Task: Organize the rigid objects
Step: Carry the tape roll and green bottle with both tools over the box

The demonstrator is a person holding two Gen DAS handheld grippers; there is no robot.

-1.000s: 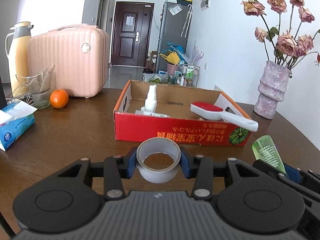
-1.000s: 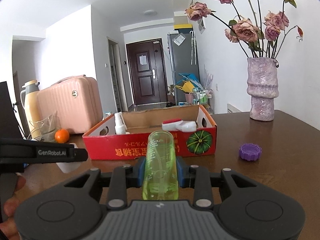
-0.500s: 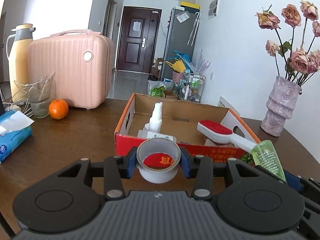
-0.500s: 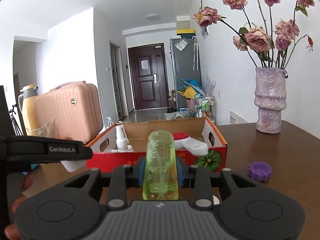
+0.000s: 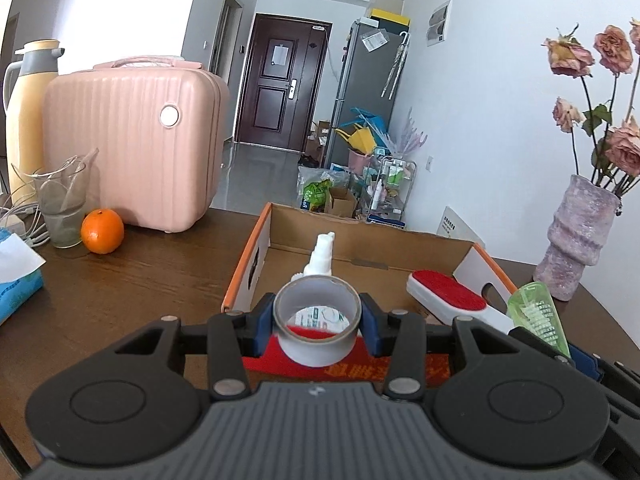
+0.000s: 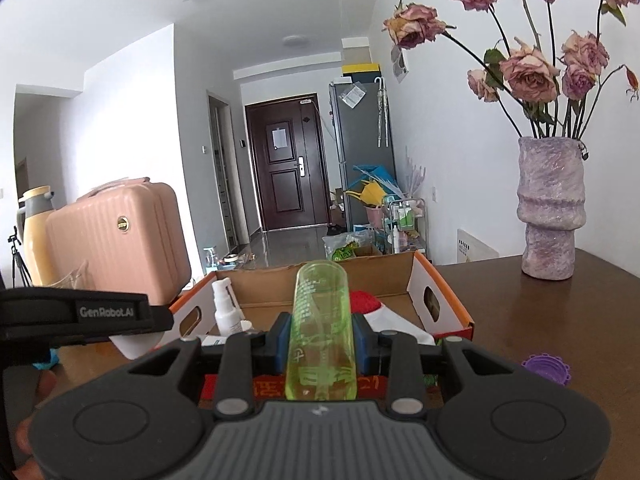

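My left gripper (image 5: 317, 326) is shut on a grey roll of tape (image 5: 317, 336), held above the near wall of the red cardboard box (image 5: 248, 264). My right gripper (image 6: 320, 340) is shut on a clear green bottle (image 6: 322, 332), also over the box's (image 6: 440, 292) near wall. The same green bottle (image 5: 538, 318) shows at the right of the left wrist view. Inside the box stand a white spray bottle (image 5: 320, 256) and a red-and-white lint brush (image 5: 448, 298). The spray bottle (image 6: 226, 308) appears again in the right wrist view.
A pink suitcase (image 5: 132, 144), a cream thermos (image 5: 28, 112), a glass (image 5: 64, 208), an orange (image 5: 102, 231) and a tissue pack (image 5: 16, 280) sit at the left. A purple vase (image 6: 550, 208) of roses stands right, a purple lid (image 6: 547, 369) lies on the brown table (image 6: 540, 312).
Both grippers have moved forward toward the box with their loads, from in front of it to over its near wall. The box now looks larger and closer.
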